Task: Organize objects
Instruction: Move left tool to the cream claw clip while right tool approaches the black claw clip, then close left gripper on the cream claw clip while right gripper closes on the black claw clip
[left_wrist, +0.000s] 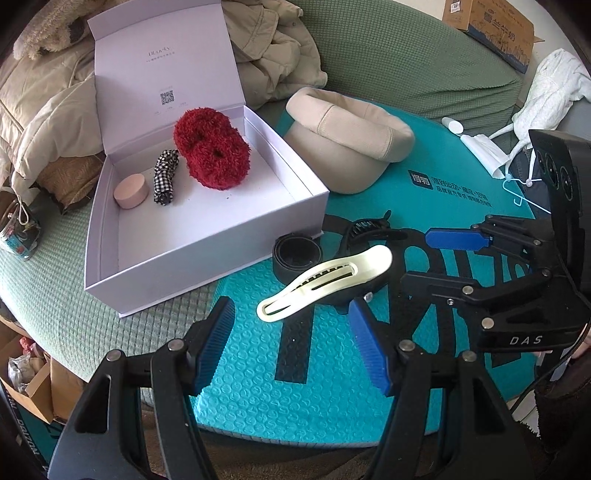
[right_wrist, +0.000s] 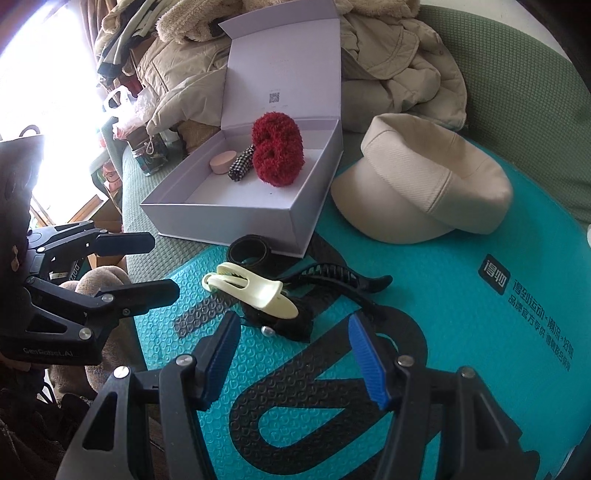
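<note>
An open white box (left_wrist: 207, 254) (right_wrist: 236, 218) holds a red fluffy scrunchie (left_wrist: 210, 147) (right_wrist: 277, 147), a checked hair tie (left_wrist: 165, 176) (right_wrist: 241, 166) and a pink round case (left_wrist: 131, 192) (right_wrist: 222, 162). On the teal mat (left_wrist: 251, 369) lie a cream hair clip (left_wrist: 325, 282) (right_wrist: 255, 291), a black claw clip (left_wrist: 369, 229) (right_wrist: 332, 278) and a black band (left_wrist: 297, 253) (right_wrist: 248, 252). My left gripper (left_wrist: 291, 343) is open just in front of the cream clip. My right gripper (right_wrist: 291, 354) is open, near the clip; it also shows in the left wrist view (left_wrist: 432, 254).
A beige cap (left_wrist: 347, 140) (right_wrist: 424, 184) lies right of the box. Coats (left_wrist: 273, 48) are piled behind on the green sofa (left_wrist: 406, 55). A cardboard box (left_wrist: 491, 29), white cloth (left_wrist: 550, 92) and a small jar (right_wrist: 151, 155) sit around.
</note>
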